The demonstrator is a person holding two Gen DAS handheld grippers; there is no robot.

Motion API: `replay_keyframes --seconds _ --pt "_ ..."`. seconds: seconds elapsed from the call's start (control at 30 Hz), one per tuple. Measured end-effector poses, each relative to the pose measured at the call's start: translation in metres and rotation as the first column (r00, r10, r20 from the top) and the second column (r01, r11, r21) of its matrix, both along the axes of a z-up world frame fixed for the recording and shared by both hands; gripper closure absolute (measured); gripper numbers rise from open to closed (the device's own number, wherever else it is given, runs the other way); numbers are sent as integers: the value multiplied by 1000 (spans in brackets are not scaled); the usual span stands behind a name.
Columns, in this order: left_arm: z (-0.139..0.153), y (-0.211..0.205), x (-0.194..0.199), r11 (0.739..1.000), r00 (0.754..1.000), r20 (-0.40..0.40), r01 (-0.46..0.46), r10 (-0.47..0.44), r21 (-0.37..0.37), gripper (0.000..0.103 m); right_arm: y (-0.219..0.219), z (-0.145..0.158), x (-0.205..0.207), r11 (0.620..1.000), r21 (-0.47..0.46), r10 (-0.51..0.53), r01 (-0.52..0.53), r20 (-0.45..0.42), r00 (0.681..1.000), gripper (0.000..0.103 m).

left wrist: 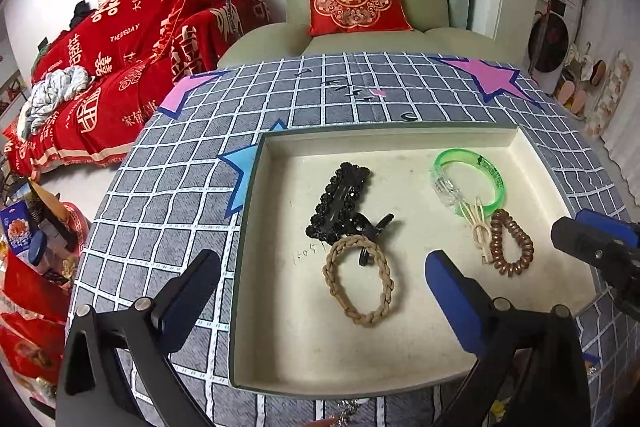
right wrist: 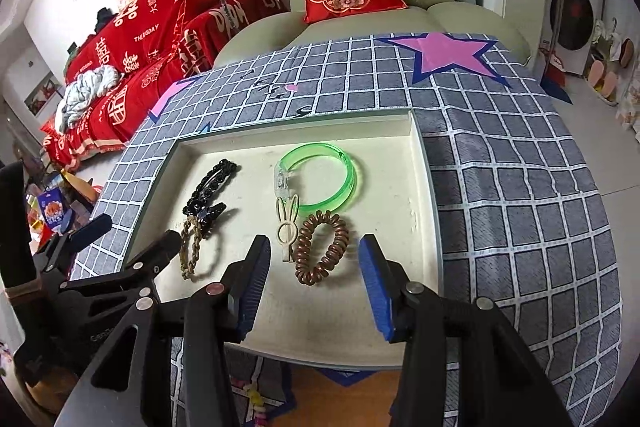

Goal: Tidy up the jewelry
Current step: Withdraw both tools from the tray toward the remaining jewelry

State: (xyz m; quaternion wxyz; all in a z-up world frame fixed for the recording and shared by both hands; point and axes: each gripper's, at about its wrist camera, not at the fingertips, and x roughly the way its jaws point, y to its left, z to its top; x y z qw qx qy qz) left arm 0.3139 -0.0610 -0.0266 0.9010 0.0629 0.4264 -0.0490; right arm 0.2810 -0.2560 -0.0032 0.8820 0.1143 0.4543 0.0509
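Both tools are hovering over a cream tray (left wrist: 256,267) on the checked surface (left wrist: 168,195). The left tool (left wrist: 320,291), jaws wide apart and empty, is framing a braided tan hair tie (left wrist: 357,281). The right tool (right wrist: 316,283), jaws apart and empty, is framing a brown coil tie (right wrist: 320,247) beside a green bangle (right wrist: 320,183). Pencilled digits on the tray are too faint to read.

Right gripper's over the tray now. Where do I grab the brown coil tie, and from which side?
Judging by its pose, take the coil tie on its right arc, coming from above. It lies flat as an open loop, so one finger can drop inside the loop and the other outside. The left arc lies against the cream clip, and the far end sits near the green bangle. The right gripper is open above it.
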Motion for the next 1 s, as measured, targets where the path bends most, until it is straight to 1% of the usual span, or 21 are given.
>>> replay_keyframes --seconds 0.07,0.1,0.13,0.27,0.33,0.53,0.77,0.93,1.0 --pt "2 1 0 1000 1000 5 -5 5 9 0 -1 1 -1 1000 3 -2 2 1 1000 46" --pt "2 1 0 1000 1000 3 -5 5 9 0 -1 3 -3 1000 4 -2 2 3 1000 38" --pt "2 1 -2 1000 1000 0 -5 5 8 0 -1 3 -4 1000 3 -3 3 6 1000 34" --pt "4 4 -9 1000 1000 -1 -7 7 9 0 0 7 -11 1000 0 7 -7 7 1000 32" --pt "3 4 -16 1000 1000 -1 -5 5 11 0 1 7 -15 1000 -2 8 -8 6 1000 19" --pt "9 7 -37 1000 1000 4 8 -8 11 0 2 12 -31 1000 20 4 -5 15 1000 19" --pt "13 16 -63 1000 1000 1 14 -14 1 0 8 22 -56 1000 -12 14 -13 62 998 18" --pt "16 25 -82 1000 1000 1 17 -17 -7 0 8 30 -77 1000 4 8 -8 94 996 18" --pt "15 30 -91 1000 1000 0 18 -18 -9 0 8 30 -85 1000 5 11 -11 91 996 18"
